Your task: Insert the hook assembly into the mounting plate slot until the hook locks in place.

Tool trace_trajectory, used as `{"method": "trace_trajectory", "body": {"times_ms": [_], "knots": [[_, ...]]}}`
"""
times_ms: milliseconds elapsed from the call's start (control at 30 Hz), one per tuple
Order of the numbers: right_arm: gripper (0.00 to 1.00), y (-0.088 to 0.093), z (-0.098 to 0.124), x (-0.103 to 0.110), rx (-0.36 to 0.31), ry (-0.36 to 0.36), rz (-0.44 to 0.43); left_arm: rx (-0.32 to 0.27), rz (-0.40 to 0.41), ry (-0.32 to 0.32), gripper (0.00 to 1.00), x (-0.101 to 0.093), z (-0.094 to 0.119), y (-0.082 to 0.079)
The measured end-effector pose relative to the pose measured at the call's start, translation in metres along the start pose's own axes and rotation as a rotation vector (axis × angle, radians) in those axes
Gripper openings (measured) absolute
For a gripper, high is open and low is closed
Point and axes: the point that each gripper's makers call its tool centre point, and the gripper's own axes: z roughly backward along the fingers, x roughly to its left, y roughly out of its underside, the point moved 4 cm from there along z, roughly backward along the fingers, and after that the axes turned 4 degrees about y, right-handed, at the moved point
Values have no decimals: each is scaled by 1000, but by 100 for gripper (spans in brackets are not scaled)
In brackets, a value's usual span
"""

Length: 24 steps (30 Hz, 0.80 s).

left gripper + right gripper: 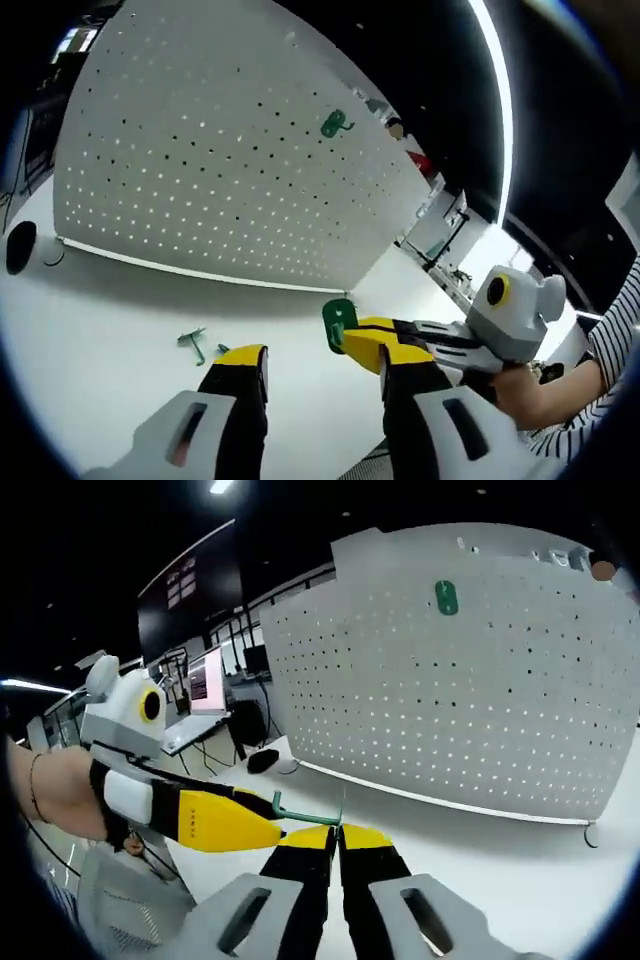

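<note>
The left tool [318,358] is open, its two yellow-tipped jaws standing well apart with nothing between them. In the left gripper view the right tool [365,335] reaches in from the right and grips a green plate [340,322], which stands just ahead of the left tool's right jaw, near its tip.

In the right gripper view the right tool [338,832] has its jaws pressed together on that green plate [300,815]. The plate is seen edge-on and sticks out to the left of the tips. The left tool [250,825] comes in from the left, one yellow jaw lying just beside the plate; whether they touch cannot be told.

A small green hook [192,342] lies flat on the white worktop [110,330], just ahead and left of the left tool's left jaw, with bare surface all round it.

Beyond both tools a white pegboard [230,150] stands upright on the worktop. Its lower edge runs across well ahead of the jaws, leaving an open strip of worktop between. A green mount [336,124] sits high on the board near its far edge.
</note>
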Motion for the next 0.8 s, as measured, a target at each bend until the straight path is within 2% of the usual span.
{"method": "trace_trajectory", "body": {"times_ms": [200,333,500,800], "knots": [[0,-6,4,3,-40,3,-21,-44,-9,37,34,-7,1,-7],[0,-9,8,4,-61,-4,-19,-43,-12,73,27,-13,1,-9],[0,-16,13,9,-93,-11,-1,-52,-23,89,18,-18,2,-11],[0,-22,18,11,-127,-12,-11,-80,-11,120,11,-24,3,-18]]}}
